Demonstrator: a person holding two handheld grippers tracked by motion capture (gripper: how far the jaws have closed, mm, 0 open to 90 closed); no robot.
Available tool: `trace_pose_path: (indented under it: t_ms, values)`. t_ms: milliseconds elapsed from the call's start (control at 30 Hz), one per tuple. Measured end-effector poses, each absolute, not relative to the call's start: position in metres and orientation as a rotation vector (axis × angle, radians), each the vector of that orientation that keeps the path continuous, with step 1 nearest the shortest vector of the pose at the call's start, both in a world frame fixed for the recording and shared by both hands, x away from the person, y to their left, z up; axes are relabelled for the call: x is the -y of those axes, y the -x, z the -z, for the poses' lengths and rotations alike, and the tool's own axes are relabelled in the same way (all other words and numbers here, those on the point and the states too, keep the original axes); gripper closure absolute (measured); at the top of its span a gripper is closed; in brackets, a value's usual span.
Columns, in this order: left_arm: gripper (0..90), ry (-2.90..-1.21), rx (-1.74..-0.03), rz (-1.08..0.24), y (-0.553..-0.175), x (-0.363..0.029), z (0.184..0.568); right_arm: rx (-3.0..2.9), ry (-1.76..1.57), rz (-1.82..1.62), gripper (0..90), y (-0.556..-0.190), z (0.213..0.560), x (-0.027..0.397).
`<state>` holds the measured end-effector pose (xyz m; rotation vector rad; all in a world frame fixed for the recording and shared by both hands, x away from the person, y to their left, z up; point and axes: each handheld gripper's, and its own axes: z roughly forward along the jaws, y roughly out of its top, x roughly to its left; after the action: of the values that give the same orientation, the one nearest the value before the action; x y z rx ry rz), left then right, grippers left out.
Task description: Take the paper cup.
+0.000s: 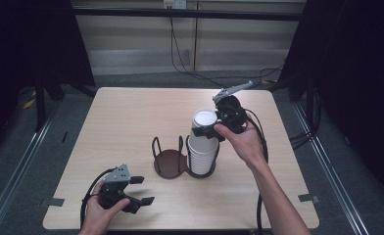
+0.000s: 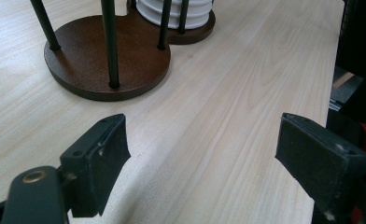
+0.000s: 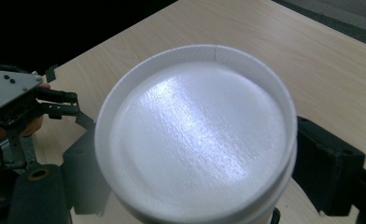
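A dark brown cup holder (image 1: 168, 164) with thin black posts stands at the table's middle; its left ring is empty. In its right ring is a stack of upside-down white cups (image 1: 202, 155). My right gripper (image 1: 207, 125) comes in from the right at the top of the stack, its jaws against both sides of the top cup (image 1: 204, 119). In the right gripper view that cup (image 3: 197, 140) sits between the black pads (image 3: 328, 165). My left gripper (image 1: 143, 190) lies low near the front left edge, open, with bare table between its pads (image 2: 99, 156). Ahead of it stand the holder base (image 2: 106, 60) and the lowest cups (image 2: 172, 11).
The light wooden table (image 1: 131, 117) has bare room to the left and behind the holder. Black cables run across the floor behind it, and dark curtains hang at both sides. The left gripper (image 3: 13, 107) appears at the left edge of the right gripper view.
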<state>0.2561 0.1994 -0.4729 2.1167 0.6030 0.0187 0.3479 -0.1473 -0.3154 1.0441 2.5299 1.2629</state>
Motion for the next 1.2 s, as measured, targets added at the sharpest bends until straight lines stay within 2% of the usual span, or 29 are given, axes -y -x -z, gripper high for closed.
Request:
trace_pose_path:
  t_ms: [400,1200]
  values:
    - [16.1,-2.098,-0.620,-0.019,-0.256,-0.200,0.473,-2.496,-0.972,-1.202,22.3,-0.341,0.310,0.143]
    - [16.0,-2.075,-0.636,-0.015,-0.256,-0.199,0.471,-2.471,-0.917,-1.246,22.9,-0.334,0.290,0.146]
